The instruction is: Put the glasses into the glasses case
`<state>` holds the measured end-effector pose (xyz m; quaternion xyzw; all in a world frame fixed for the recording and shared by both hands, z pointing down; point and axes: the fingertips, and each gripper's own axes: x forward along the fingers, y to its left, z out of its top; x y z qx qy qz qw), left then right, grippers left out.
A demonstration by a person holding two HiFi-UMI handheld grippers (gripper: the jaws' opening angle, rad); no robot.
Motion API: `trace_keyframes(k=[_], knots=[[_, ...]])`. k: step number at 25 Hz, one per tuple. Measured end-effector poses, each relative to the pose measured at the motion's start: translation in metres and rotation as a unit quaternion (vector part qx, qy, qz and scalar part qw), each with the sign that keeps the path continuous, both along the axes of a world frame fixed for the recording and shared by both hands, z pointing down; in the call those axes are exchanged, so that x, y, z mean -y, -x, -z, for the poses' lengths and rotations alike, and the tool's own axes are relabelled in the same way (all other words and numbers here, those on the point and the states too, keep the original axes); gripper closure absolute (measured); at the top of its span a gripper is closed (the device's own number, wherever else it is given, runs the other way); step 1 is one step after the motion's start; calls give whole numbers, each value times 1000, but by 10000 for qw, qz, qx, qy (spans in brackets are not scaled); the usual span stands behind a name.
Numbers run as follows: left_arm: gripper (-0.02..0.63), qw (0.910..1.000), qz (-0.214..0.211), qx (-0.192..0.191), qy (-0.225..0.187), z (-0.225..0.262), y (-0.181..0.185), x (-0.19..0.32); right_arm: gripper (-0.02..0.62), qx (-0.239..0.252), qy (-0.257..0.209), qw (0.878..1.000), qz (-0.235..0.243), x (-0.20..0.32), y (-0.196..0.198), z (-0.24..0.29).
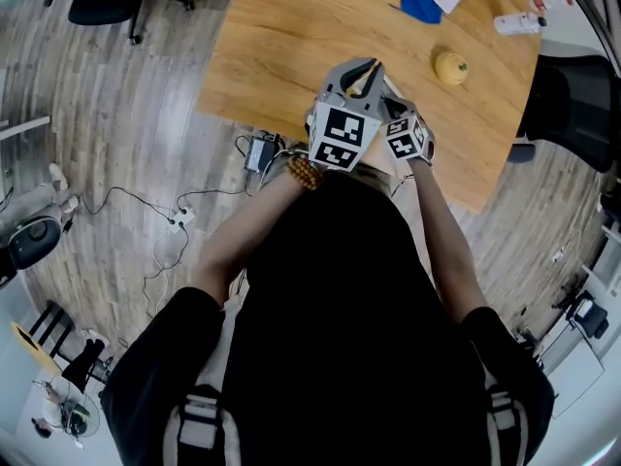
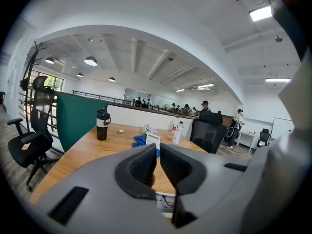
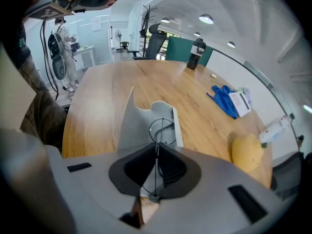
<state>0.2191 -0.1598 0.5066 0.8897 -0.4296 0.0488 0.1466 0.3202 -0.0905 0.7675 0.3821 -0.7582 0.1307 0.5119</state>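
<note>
Grey and open, the glasses case (image 3: 134, 126) lies on the wooden table (image 1: 291, 47) under your right gripper (image 3: 157, 152), whose fingers pinch the thin wire rim of the glasses (image 3: 161, 129). One lens hangs over the case's tray, beside the raised lid. Your left gripper (image 2: 158, 152) points across the table with its fingers pressed together on nothing. A yellow fruit (image 3: 247, 152) lies just right of the case; a blue cloth (image 3: 224, 100), white card (image 3: 240, 103) and black tumbler (image 2: 102, 125) sit well beyond.
</note>
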Motion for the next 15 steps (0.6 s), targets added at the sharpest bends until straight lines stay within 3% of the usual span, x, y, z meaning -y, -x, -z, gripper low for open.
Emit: trace_keyframes(k=[5,10,15], knots=[[566,10000,-72,-34,-32,0,-1,0,578,263,220,9993,175,1,17,4],[566,9999,-89,-61,-14,-1,1,1,577,104,207,9991,345,4,22,3],[566,9999,-100,-88,-13,-2,3,4,537,125,357,9983,441,2,26,4]])
